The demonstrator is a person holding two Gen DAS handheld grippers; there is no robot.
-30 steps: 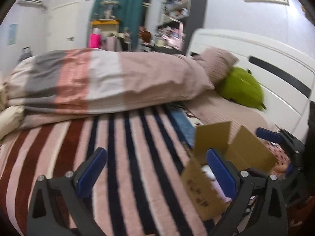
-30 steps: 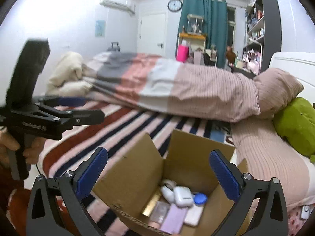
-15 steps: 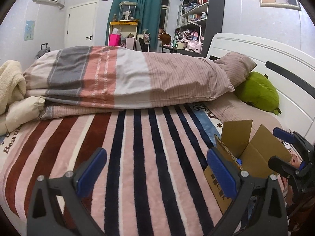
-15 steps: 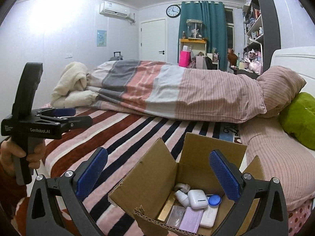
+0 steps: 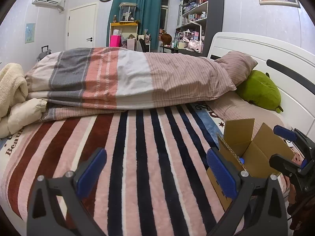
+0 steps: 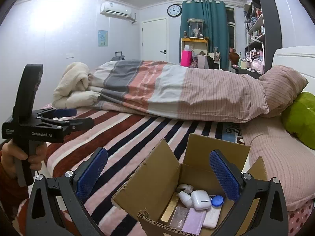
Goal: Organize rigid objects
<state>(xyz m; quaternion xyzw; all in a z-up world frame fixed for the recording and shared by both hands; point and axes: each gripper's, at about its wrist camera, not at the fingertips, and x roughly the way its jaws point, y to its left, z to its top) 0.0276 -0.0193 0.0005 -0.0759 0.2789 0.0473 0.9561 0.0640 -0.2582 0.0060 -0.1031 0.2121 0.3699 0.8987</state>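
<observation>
Both grippers are spread wide, holding nothing; the right gripper (image 6: 158,174) hangs over the box (image 6: 157,186); the left gripper (image 5: 156,169) is beside it.

A bed (image 5: 291,106) is filling both views, its striped blanket (image 5: 141,157) spreading across the lower middle of the frame. A folded duvet (image 5: 128,78) is lying across the centre, with a cream fleece (image 5: 9,86) bunching at the left edge and a pink pillow (image 5: 238,64) and green plush (image 5: 259,90) resting at the right. An open cardboard box (image 6: 157,186) is sitting on the blanket at the lower right.
</observation>
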